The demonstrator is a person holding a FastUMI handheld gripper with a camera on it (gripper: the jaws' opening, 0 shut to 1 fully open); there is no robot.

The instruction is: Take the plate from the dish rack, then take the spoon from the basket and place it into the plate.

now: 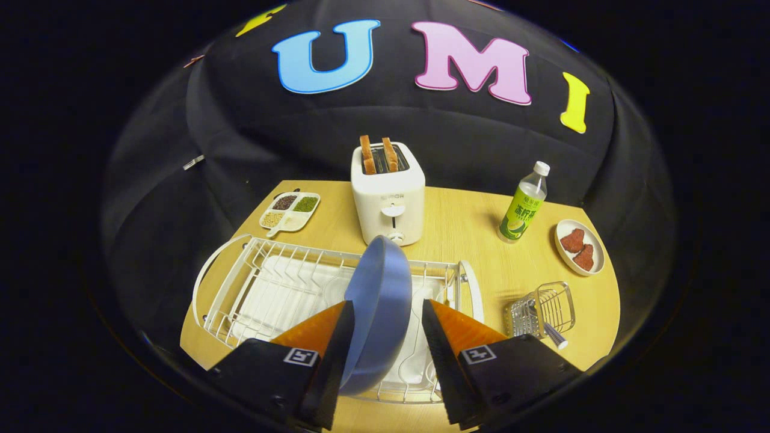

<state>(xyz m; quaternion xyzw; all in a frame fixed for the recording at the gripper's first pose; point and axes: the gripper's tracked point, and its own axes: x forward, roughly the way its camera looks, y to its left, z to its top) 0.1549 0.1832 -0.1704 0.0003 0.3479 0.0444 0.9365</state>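
Step 1 atm: blue plate (380, 300) stands on edge in the white dish rack (258, 282), right between my tool (382, 337) fingers. Left finger looks touching, right has a gap, so not clamped imo. Next: squeeze, lift straight up. Spoon's in the wire basket (541, 310) nearby.

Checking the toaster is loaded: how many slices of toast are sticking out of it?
2. One slice stands in the left slot of the toaster, the other slice in the right slot, both beyond the blue plate that stands between the open tongs. None looks hidden.
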